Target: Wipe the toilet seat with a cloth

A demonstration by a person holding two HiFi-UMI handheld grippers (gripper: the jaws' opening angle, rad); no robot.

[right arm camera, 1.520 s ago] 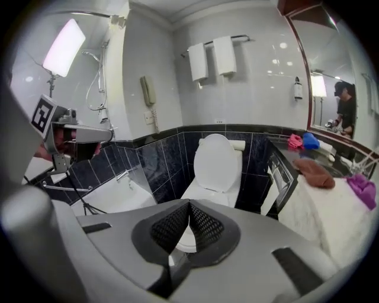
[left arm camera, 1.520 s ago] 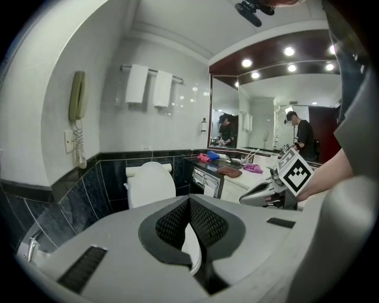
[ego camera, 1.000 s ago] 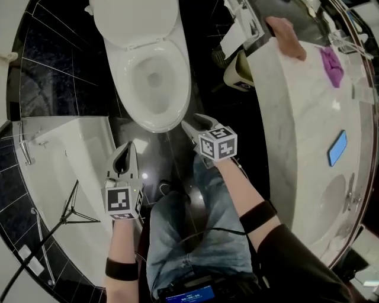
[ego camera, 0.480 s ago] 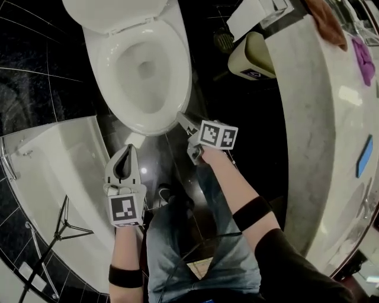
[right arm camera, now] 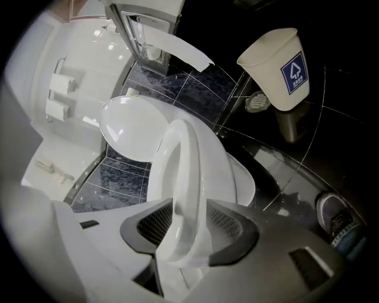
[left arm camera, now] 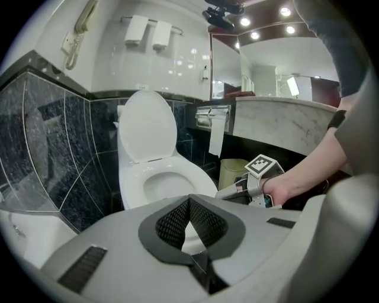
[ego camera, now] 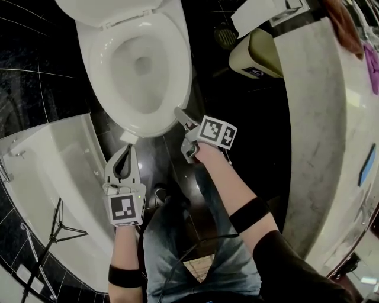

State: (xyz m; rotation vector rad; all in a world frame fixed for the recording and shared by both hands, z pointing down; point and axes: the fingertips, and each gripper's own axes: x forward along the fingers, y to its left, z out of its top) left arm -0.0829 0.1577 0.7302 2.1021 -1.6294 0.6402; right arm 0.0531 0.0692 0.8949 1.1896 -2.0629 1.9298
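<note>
The white toilet seat [ego camera: 177,65] lies down on the bowl, with the lid [ego camera: 106,9] raised behind it. My right gripper [ego camera: 179,112] is at the seat's front right rim. In the right gripper view the seat [right arm camera: 189,171] fills the gap between the pads; the jaws have just been closing and grip that rim. My left gripper [ego camera: 128,146] is shut and empty, a little short of the bowl's front. In the left gripper view its tips [left arm camera: 189,198] meet below the seat [left arm camera: 195,177]. A purple cloth [ego camera: 372,68] lies far off on the counter.
A cream waste bin [ego camera: 254,56] stands right of the toilet, below a hanging toilet paper sheet [ego camera: 254,18]. The marble counter [ego camera: 320,118] runs down the right side. A white tub ledge [ego camera: 53,171] is on the left. The person's jeans [ego camera: 177,237] and a shoe [right arm camera: 334,216] are close.
Both grippers have come down closer to the toilet's front. The right gripper has rolled over, and its jaws now straddle the seat's front rim.
</note>
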